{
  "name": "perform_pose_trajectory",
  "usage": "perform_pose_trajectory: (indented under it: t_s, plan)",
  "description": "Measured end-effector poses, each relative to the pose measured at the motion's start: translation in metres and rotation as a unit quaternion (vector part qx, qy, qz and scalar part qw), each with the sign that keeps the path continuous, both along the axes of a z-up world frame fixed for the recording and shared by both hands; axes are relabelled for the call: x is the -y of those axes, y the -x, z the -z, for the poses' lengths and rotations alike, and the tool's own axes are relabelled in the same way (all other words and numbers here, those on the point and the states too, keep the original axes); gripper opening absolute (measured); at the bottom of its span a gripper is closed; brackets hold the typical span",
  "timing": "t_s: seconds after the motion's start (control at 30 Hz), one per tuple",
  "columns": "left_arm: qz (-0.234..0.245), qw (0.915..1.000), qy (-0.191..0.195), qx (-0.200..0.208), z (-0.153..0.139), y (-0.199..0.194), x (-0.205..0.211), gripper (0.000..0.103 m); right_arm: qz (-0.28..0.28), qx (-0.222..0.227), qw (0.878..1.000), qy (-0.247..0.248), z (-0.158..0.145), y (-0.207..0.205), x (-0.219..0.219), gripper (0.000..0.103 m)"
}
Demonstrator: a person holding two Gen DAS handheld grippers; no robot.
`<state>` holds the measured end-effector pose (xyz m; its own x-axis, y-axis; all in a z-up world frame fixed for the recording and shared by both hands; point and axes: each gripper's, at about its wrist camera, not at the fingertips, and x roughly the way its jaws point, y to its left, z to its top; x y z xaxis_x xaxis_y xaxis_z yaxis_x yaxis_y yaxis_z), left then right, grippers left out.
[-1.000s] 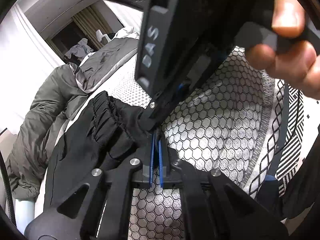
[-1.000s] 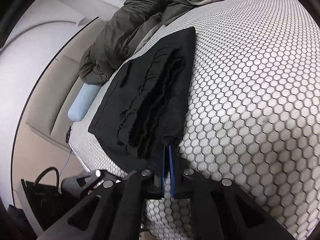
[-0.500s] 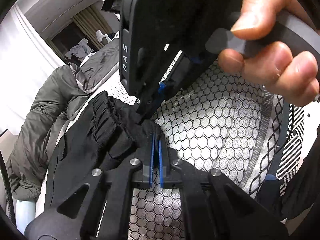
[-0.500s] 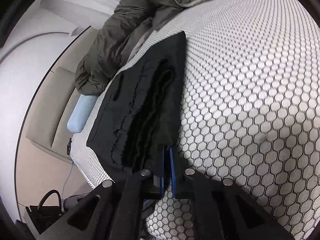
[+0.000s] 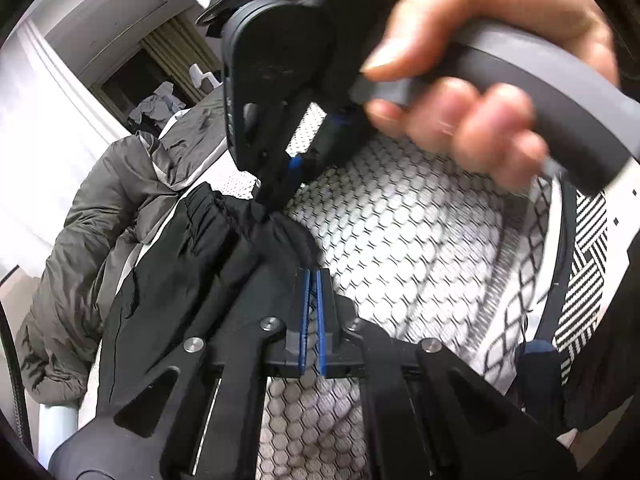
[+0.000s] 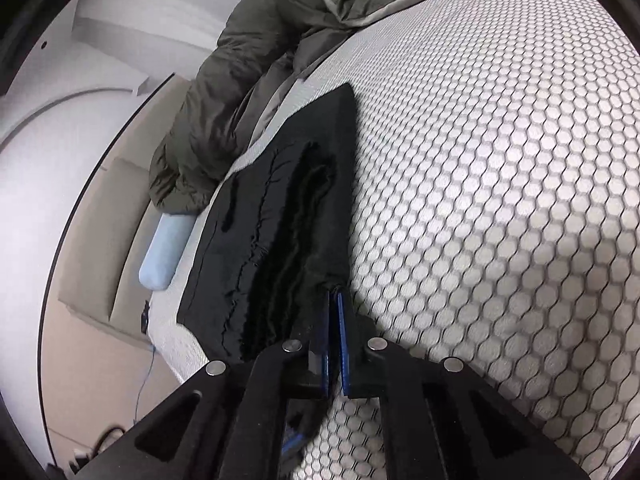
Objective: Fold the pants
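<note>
Fabric sits pinched in both tools: the left gripper (image 5: 311,276) has its blue-lined jaws drawn together on a bunched edge of the black pants (image 5: 168,300), and the right gripper (image 6: 335,294), its jaws likewise closed, bites the near corner of the same garment, seen from the left wrist as a black tool gripped by a hand (image 5: 480,92) on a grey handle. Judging by the stacked layers and the gathered elastic waistband lying over flatter cloth, the pants already look folded at least once into a long, narrow slab; a further fold or a final smoothing seems to be what is left. They lie near the edge of the bed (image 6: 500,160), whose cover is pale with a dark hexagon print. The pants cloth is matt, thin and limp, creasing into fine ridges. Beyond them slumps a puffy, slightly shiny olive-grey jacket (image 6: 224,92), and a smooth, pale blue cylinder (image 6: 164,252) rests beside the bed.
</note>
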<state>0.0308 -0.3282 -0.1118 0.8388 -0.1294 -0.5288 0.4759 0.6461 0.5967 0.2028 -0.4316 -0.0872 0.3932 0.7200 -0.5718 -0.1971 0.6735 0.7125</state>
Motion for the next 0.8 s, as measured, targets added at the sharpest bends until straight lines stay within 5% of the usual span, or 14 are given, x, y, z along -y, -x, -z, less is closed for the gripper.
perform_pose_trajectory:
  t_s: [0.17, 0.3, 0.37, 0.43, 0.57, 0.73, 0.8]
  plan:
    - [-0.023, 0.9975, 0.056, -0.037, -0.019, -0.009, -0.020, 0.002, -0.009, -0.006, 1.000, 0.002, -0.006, 0.005, 0.005, 0.016]
    - [-0.056, 0.9836, 0.150, -0.083, -0.051, -0.027, -0.056, 0.005, -0.032, -0.003, 0.999, -0.018, -0.007, 0.024, 0.010, 0.024]
    - [-0.071, 0.9779, 0.177, -0.086, -0.063, -0.037, -0.070, 0.048, -0.041, -0.001, 0.999, -0.018, -0.006, 0.026, 0.003, 0.023]
    - [-0.109, 0.9688, 0.213, -0.063, -0.077, -0.050, -0.090, 0.065, -0.042, 0.001, 0.999, 0.000, -0.007, 0.028, -0.002, 0.008]
    - [-0.155, 0.9529, 0.246, -0.086, -0.086, -0.090, -0.114, 0.066, -0.052, 0.019, 0.998, 0.031, -0.015, 0.047, -0.008, 0.004]
    - [-0.178, 0.9455, 0.238, -0.134, -0.070, -0.129, -0.122, 0.066, -0.059, 0.021, 0.997, 0.053, -0.011, 0.067, -0.013, 0.006]
    - [-0.176, 0.9459, 0.240, -0.130, -0.069, -0.129, -0.122, 0.066, -0.047, 0.011, 0.998, 0.028, -0.012, 0.067, -0.006, 0.015]
